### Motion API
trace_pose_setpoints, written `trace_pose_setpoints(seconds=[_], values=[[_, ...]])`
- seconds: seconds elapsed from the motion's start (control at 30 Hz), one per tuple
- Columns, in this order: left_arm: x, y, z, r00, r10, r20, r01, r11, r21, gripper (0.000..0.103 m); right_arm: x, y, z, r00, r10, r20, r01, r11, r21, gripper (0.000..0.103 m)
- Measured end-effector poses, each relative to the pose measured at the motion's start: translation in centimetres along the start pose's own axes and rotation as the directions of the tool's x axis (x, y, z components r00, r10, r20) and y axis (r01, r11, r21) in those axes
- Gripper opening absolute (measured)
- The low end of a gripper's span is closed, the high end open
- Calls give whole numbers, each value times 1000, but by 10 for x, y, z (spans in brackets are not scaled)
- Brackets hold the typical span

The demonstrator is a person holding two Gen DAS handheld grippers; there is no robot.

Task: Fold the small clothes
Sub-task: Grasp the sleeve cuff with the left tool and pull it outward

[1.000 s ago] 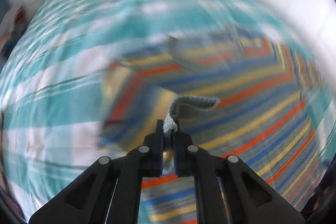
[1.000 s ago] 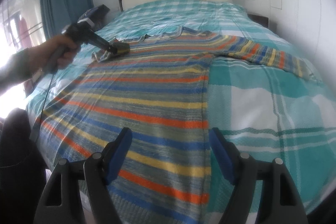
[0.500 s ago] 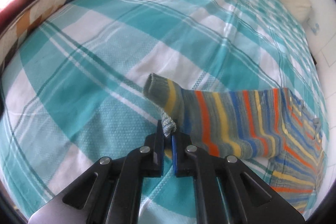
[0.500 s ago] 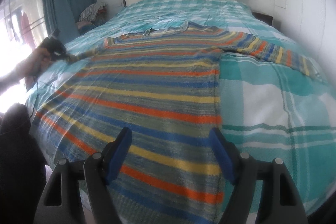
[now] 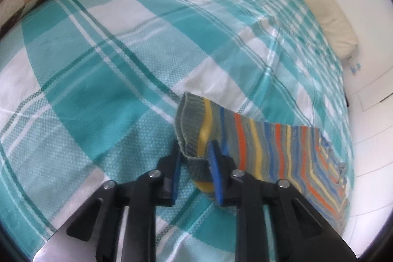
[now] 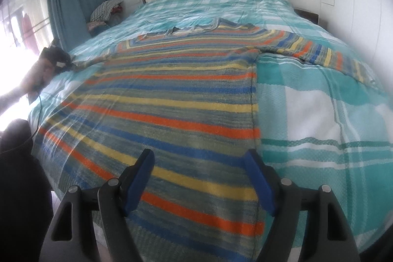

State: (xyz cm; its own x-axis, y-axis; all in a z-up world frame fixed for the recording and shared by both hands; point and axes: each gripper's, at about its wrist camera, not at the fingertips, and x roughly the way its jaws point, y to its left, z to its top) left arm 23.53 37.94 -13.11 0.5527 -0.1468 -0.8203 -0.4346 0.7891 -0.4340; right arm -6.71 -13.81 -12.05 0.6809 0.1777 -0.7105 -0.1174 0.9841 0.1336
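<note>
Striped sweater [image 6: 172, 100] spread flat on the bed [image 6: 319, 114], sleeves out to both sides. Soft, light, floppy knit; best grabbed at cuff [image 5: 189, 124] or hem. Left gripper [image 5: 194, 154] let go, cuff loose between fingers. Right gripper [image 6: 199, 163] wide apart above the hem, holding nothing.

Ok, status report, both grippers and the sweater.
Left gripper open around sleeve cuff. Right gripper open above striped sweater, flat on bed. Nothing in the way.

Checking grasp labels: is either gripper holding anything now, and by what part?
Nothing is held. The left gripper is open, its fingers either side of the sweater's sleeve cuff. The right gripper hangs open above the hem.
</note>
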Motion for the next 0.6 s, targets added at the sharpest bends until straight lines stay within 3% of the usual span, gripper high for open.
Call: trace_pose_setpoints(seconds=[0.03, 0.17, 0.2, 0.23, 0.33, 0.4, 0.43, 0.47, 0.5, 0.6], values=[[-2, 4, 0, 1000, -15, 0, 15, 1000, -13, 40, 0, 0, -1, 1000, 1, -1, -1, 1000, 0, 75], [-4, 3, -10, 989, -137, -53, 137, 991, -2, 42, 3, 1, 1, 1000, -2, -3, 2, 1000, -2, 75], [-4, 0, -14, 987, -152, -61, 153, 988, 15, 49, 3, 1, 1, 1000, -3, -3, 3, 1000, -2, 75], [-5, -4, -17, 987, -151, -63, 153, 988, 33, 57, 3, 1, 2, 1000, -3, -3, 3, 1000, -2, 75], [-2, -13, -27, 990, -123, -70, 127, 990, 62, 58, 6, 3, 2, 1000, -10, -10, 10, 1000, -11, 76], [-5, -11, -31, 988, -146, -52, 149, 988, 49, 58, 7, 4, 2, 1000, -14, -11, 14, 1000, -22, 76], [-5, -10, -31, 989, -137, -45, 140, 989, 48, 48, 6, 5, 2, 1000, -14, -9, 14, 1000, -23, 76], [-3, -10, -32, 992, -114, -46, 117, 991, 59, 31, 6, 4, 1, 1000, -14, -7, 14, 1000, -21, 76], [2, -11, -33, 996, -69, -64, 74, 994, 84, 5, 6, 4, 1, 1000, -14, -8, 13, 1000, -18, 76], [2, -9, -38, 999, 1, -50, 4, 995, 104, 2, 6, 4, 1, 1000, -13, -9, 13, 1000, -22, 76]])
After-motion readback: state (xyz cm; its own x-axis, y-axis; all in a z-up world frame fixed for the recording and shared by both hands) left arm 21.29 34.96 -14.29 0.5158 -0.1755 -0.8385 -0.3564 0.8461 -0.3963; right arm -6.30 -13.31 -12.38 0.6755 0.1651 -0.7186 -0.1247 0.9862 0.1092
